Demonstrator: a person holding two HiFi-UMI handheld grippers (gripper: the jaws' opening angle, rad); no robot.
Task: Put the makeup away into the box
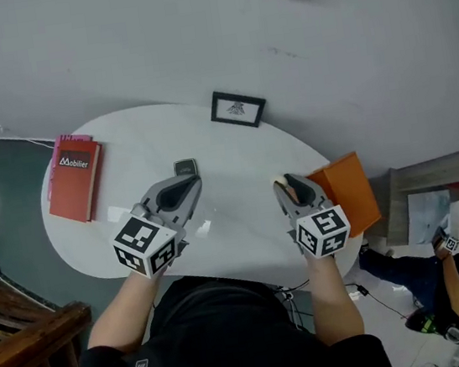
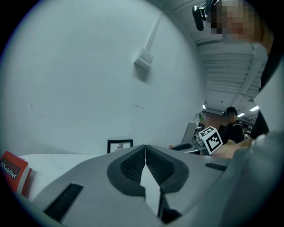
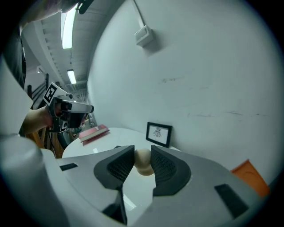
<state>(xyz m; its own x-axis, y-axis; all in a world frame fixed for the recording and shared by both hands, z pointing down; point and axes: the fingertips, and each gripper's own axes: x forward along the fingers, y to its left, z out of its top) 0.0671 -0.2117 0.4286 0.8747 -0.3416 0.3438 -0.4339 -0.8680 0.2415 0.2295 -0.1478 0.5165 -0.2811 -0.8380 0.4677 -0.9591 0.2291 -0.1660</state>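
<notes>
Leftmost, a red hardcover book (image 1: 74, 176) lies on the smooth white oval table (image 1: 206, 139), left of the framed picture (image 1: 237, 109). The left gripper (image 2: 145, 148) has its ribbed jaws together, empty. Right of the picture, the right gripper (image 3: 142, 156) has its jaws clamped on a cream, egg-shaped sponge (image 3: 143, 162), just beside the flat orange box (image 1: 353, 191).

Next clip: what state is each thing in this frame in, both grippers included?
left gripper: shut, nothing between the jaws.
right gripper: shut on the beige sponge.
beige sponge: gripped between the right jaws.
orange box: at the table's right edge; open or closed cannot be told.
picture frame: standing upright near the wall.
red book: closed, lying flat.
dark compact: lying flat on the table.
</notes>
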